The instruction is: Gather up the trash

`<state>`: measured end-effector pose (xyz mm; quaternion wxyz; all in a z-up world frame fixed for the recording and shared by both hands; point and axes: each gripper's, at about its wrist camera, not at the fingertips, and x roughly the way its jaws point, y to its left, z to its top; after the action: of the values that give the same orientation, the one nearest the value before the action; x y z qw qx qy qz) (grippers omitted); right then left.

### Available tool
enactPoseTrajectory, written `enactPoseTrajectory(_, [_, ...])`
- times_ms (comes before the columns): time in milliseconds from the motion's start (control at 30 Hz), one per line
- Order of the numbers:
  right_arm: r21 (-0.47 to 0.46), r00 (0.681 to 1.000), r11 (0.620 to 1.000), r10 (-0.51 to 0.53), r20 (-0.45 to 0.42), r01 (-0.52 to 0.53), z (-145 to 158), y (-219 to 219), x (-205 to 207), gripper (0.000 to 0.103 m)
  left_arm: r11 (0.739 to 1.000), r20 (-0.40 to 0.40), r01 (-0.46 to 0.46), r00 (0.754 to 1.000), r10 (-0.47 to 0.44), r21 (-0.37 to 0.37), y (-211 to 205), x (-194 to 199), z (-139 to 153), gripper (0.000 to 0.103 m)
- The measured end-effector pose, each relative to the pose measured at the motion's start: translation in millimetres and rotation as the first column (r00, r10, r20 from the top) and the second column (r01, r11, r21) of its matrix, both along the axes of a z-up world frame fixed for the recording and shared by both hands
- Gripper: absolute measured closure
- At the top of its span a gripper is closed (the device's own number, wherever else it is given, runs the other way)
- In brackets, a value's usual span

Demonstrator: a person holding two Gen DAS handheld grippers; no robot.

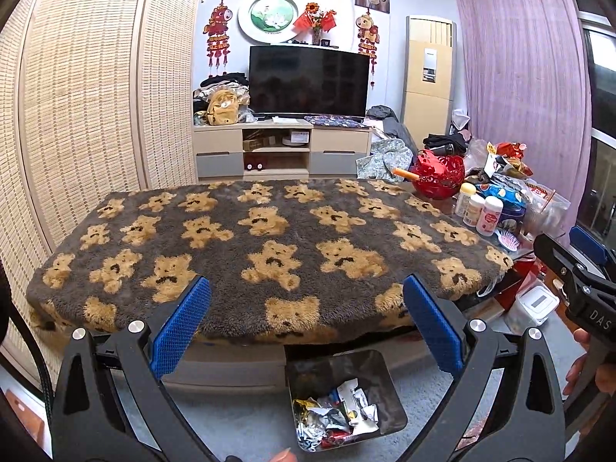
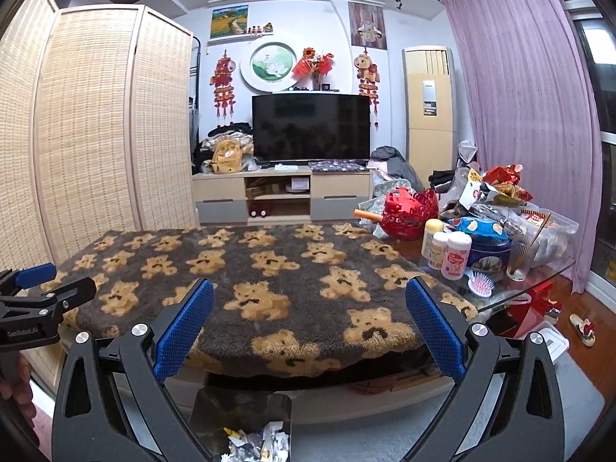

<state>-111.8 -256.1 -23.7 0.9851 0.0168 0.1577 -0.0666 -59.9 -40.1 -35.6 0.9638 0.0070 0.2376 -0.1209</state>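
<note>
Trash point(image 1: 338, 412), a heap of crumpled foil, paper scraps and wrappers, lies inside the dark bin point(image 1: 381, 369) that stands on the grey floor right in front of the desk's near edge. In the left wrist view the bin sits low between the two fingers of the left gripper point(image 1: 307, 310), whose blue pads are spread wide apart with nothing between them. The right gripper point(image 2: 310, 313) is likewise spread wide and holds nothing; its view catches the bin point(image 2: 215, 404) at the bottom edge, with the same trash point(image 2: 256, 442) partly cut off.

Beyond the fingers, the desk point(image 2: 539, 281) carries a fuzzy dark blanket point(image 1: 269, 246) printed with tan teddy bears, draped over its near edge. At the desk's right end, off the blanket, stand white bottles point(image 1: 481, 210) beside a blue tin point(image 1: 510, 217), with a pink hairbrush point(image 1: 508, 239) lying nearer. Behind them sits a red openwork basket point(image 1: 439, 177) and a pile of snack bags.

Farther back, a television point(image 1: 308, 79) rests on a low cabinet against the white wall, with a woven folding screen point(image 1: 88, 88) on the left and a purple curtain point(image 1: 519, 69) on the right.
</note>
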Motion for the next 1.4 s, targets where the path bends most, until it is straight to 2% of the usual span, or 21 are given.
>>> enactPoseTrajectory(1100, [0.013,1.000,1.000,-0.008,0.012,0.007,2.3,-2.3,-3.3,0.003,1.000,0.011,-0.006,1.000,0.006,-0.004,-1.7,0.0,6.7,0.008])
enactPoseTrajectory(1400, [0.014,1.000,1.000,-0.012,0.007,0.012,1.3,0.7,-1.6,0.003,1.000,0.011,-0.015,1.000,0.015,0.021,-0.2,3.2,7.3,0.008])
